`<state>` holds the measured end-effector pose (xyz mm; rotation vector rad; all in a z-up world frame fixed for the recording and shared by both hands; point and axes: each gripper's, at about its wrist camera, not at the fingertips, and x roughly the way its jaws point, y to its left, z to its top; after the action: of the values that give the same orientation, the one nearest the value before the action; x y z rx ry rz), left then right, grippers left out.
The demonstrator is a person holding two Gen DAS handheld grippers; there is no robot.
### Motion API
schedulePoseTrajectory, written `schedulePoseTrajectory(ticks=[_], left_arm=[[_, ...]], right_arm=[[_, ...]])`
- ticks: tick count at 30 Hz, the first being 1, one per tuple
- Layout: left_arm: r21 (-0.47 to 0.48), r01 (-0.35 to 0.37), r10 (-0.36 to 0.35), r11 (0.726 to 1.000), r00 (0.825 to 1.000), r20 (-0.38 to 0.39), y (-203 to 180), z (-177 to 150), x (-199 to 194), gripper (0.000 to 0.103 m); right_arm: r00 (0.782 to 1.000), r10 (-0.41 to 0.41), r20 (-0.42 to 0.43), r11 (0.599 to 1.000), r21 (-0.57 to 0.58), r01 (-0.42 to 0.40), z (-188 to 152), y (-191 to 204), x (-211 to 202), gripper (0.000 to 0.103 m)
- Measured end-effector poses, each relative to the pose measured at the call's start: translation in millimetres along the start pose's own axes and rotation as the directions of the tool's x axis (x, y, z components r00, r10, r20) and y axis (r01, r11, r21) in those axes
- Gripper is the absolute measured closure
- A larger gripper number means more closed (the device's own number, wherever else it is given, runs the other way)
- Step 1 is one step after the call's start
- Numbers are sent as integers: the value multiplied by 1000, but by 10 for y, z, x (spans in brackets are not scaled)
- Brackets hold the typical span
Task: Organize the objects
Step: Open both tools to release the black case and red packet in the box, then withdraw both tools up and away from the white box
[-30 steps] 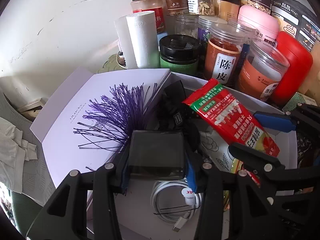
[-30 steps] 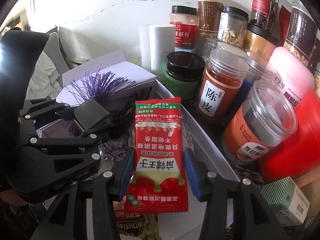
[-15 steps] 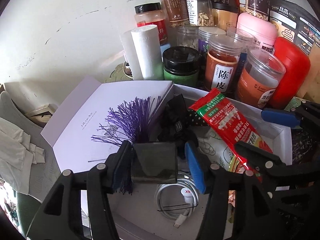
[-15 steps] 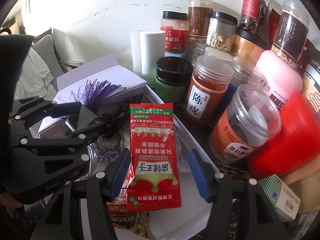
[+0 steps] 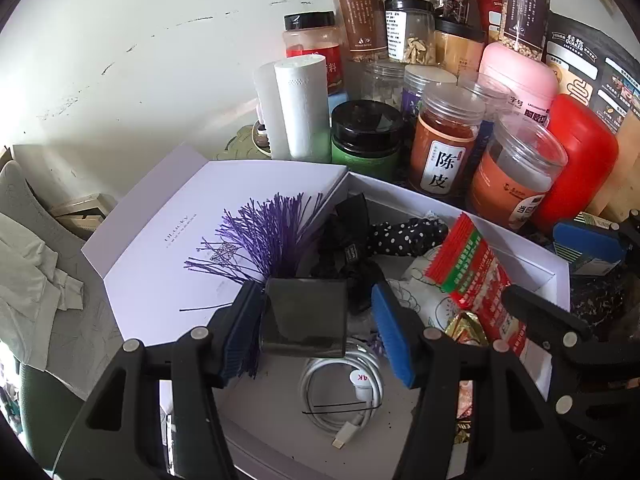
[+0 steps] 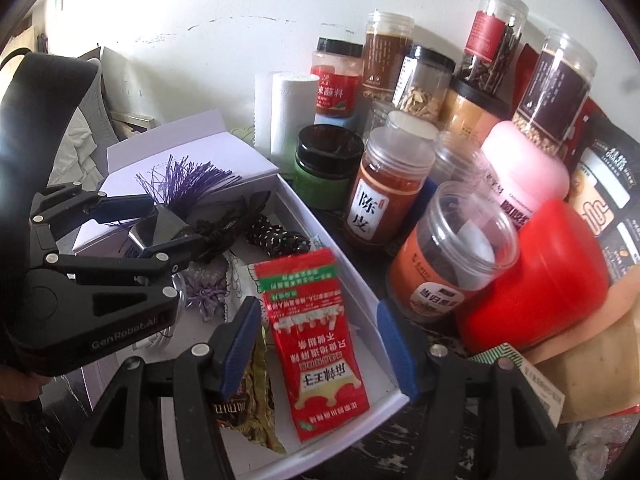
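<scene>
White box — open-topped, low-walled, its lid folded back at the left, printed with a purple tassel motif.

Contents: red snack packet, lying flat along the right wall, text upside down in the right wrist view; gold-foil packet just beside it at the left, partly under it; coiled white cable on the box floor; black ribbon piece and polka-dot fabric toward the far wall.

Left gripper — jaws parted; a dark square block sits between the blue pads, touching the left pad, with a gap showing at the right pad. Whether the block hangs or rests on the box contents cannot be told.

Right gripper — jaws wide apart, straddling the red snack packet without touching it.

Behind the box, against the wall: paper roll, black-lidded green jar, orange-filled jar, clear jar, red canister, pink container, further jars in rows.
</scene>
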<state>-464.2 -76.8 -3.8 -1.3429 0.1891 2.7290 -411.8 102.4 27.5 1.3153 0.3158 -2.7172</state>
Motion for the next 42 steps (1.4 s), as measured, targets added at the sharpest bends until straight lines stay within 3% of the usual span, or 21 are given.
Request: schedulePoseTrajectory(ticks=[6,14,26,36,42], left_arm=[[-7,-60,60,998,998,21,3,-40,-255,32],[-42,-90,92,995,995,50,33,-112,-711,31],[-85,-142,152,986,981,124,37,-272,-1596,20],[-86,-149,162,985,972,172,-124,-619,-2404,18],[-102,-161,178,982,967,185,-229,-848,-2781,18]], right_arm=[[1000,11,24,1000,27,-12,-10,-68,-195,42],[997,14,76,999,32,-17,-50,-125,-568,42],[986,7,168,999,33,-13,-161,-154,-1227,29],[969,19,245,999,21,-25,-385,-80,-1862,15],[960,15,280,999,28,-23,-583,-80,-2187,15]])
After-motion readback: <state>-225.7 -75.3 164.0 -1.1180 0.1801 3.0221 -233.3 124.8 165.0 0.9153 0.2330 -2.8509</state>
